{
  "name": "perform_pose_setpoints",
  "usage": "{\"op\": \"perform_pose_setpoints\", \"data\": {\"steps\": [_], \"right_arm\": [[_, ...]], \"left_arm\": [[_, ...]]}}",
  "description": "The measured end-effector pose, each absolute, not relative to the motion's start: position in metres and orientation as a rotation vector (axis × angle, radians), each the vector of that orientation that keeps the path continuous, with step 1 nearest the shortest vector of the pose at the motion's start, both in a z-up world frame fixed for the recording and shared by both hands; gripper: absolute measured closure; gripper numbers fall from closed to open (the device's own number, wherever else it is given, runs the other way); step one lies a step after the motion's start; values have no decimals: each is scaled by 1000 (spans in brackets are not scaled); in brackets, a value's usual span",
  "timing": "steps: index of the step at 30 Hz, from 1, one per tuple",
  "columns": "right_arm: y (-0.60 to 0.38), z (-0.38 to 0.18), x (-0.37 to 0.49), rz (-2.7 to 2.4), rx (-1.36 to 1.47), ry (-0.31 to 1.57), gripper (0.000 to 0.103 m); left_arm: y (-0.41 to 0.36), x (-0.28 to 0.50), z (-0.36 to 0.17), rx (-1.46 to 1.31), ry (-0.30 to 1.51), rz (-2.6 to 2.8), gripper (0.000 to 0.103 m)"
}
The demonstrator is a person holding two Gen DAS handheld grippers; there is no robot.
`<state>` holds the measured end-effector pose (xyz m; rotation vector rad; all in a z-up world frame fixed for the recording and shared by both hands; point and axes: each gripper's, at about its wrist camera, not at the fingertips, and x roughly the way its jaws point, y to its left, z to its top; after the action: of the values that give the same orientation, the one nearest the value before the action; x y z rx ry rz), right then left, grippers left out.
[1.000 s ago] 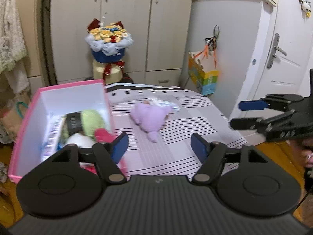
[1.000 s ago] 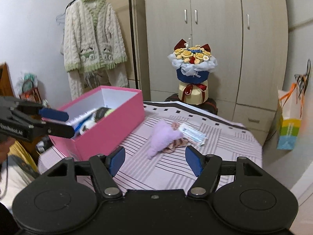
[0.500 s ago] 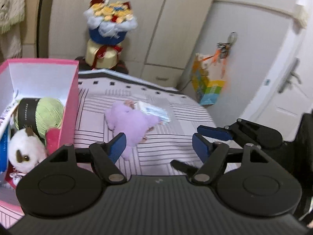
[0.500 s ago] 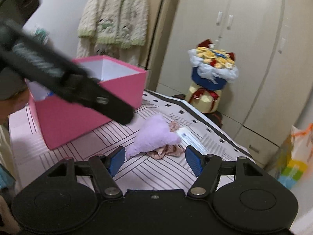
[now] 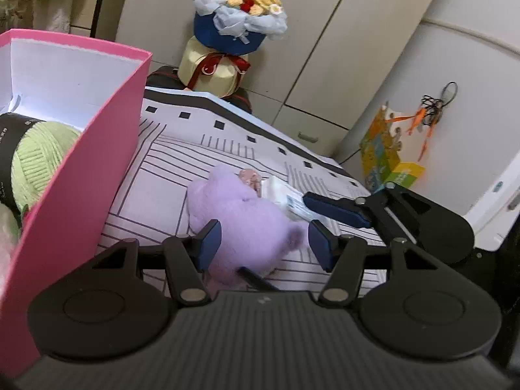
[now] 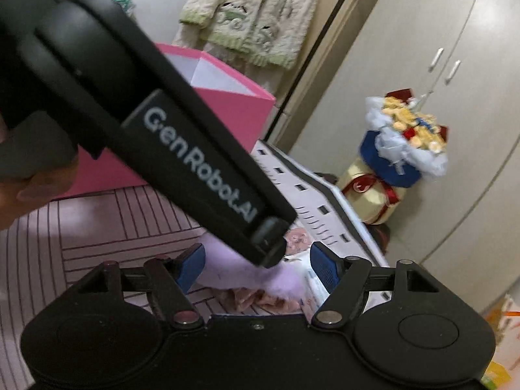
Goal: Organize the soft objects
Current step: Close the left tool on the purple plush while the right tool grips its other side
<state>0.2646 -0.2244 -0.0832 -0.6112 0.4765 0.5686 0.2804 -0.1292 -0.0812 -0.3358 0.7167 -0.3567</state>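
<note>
A purple plush toy (image 5: 247, 224) lies on the striped table cloth (image 5: 169, 175). My left gripper (image 5: 264, 243) is open, its blue pads on either side of the plush. My right gripper (image 6: 256, 265) is open too and straddles the same plush (image 6: 286, 281); it also shows in the left wrist view (image 5: 338, 209) coming in from the right. A pink patterned cloth (image 6: 260, 299) and a white packet (image 5: 286, 196) lie against the plush. The pink box (image 5: 81, 175) at left holds a green yarn ball (image 5: 39, 159).
The left gripper's black body (image 6: 182, 149) crosses the right wrist view and hides much of the table. A flower bouquet (image 5: 237, 13) stands behind the table by the wardrobe. A coloured bag (image 5: 386, 159) hangs at right. A knit cardigan (image 6: 253, 16) hangs behind the box.
Both grippers have moved forward and down onto the purple plush, which now sits between their open fingers. The left gripper has swung in front of the right camera.
</note>
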Motion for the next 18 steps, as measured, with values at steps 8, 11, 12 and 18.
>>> {"op": "perform_pose_setpoints", "data": {"steps": [8, 11, 12, 18], "right_arm": [[-224, -97, 263, 609, -551, 496, 28], [-227, -97, 259, 595, -514, 502, 29], [-228, -98, 258, 589, -502, 505, 29], [-230, -101, 257, 548, -453, 522, 30]], "left_arm": [[-130, 290, -96, -366, 751, -312, 45], [-130, 292, -100, -393, 767, -308, 41], [-131, 293, -101, -389, 771, -308, 41], [-129, 296, -109, -426, 817, -312, 34]]}}
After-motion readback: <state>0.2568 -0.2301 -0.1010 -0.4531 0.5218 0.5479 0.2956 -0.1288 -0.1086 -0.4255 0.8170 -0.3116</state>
